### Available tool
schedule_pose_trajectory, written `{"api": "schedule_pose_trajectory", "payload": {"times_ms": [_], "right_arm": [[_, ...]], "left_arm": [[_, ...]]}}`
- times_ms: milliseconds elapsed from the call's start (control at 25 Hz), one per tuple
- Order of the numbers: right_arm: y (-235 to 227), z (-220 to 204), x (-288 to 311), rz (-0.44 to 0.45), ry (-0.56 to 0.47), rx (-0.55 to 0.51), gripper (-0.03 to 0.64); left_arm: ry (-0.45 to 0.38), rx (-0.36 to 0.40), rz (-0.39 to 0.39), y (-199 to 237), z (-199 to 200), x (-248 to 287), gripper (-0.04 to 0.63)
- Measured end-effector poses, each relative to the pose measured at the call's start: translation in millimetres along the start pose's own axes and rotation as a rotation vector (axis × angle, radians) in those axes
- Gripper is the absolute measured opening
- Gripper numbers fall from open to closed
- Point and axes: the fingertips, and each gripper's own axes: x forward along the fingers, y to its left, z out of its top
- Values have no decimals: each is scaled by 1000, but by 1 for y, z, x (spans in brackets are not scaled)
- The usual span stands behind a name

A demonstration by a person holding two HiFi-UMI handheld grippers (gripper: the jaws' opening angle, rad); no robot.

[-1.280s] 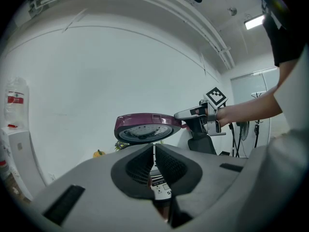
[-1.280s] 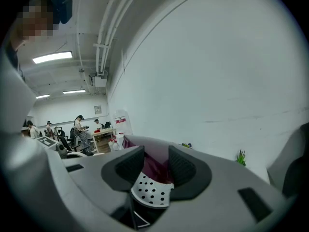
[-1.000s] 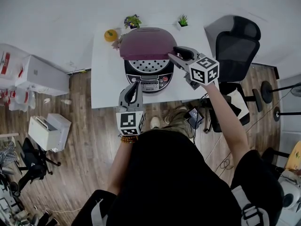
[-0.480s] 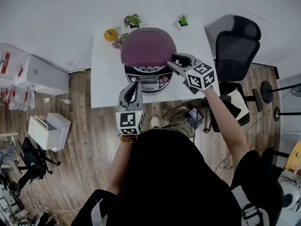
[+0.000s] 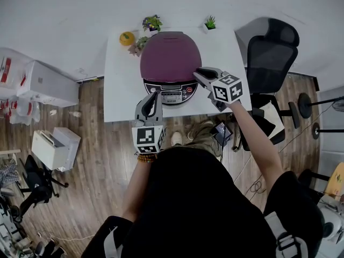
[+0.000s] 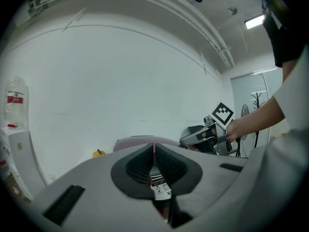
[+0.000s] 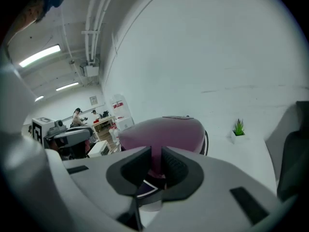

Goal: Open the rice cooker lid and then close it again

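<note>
Head view. Found rice cooker (image 5: 188, 86) at centre of white desk (image 5: 121, 95), with purple lid (image 5: 170, 57) lowered over the body and control panel (image 5: 172, 95) exposed at the front. Could not establish whether the lid is latched. Recorded right gripper (image 5: 198, 72) at the lid's front right edge and left gripper (image 5: 155, 94) just short of the cooker's front. Noted orange fruit (image 5: 127, 37) and potted plants (image 5: 209, 23) at the desk's rear, and office chair (image 5: 271, 50) beside its right end.

Left gripper view. Found jaws clenched together on nothing, with only a hairline slit between them and the control panel visible beyond.

Right gripper view. Found jaws partly drawn in, having just been closing, with a narrow gap between them filled by the lid's purple. Could not establish pad contact with the lid.
</note>
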Motion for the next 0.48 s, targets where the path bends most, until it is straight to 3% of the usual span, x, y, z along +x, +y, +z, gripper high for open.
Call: {"api": "schedule_pose_trajectory", "payload": {"times_ms": [80,480], "right_arm": [[-7,-5,1,-23,8,38,54],[-8,-32,15,-70,129,-29,51]], "left_arm": [[0,-1,3,1,0,0,34],[7,-5,14,9,-1,0,34]]}}
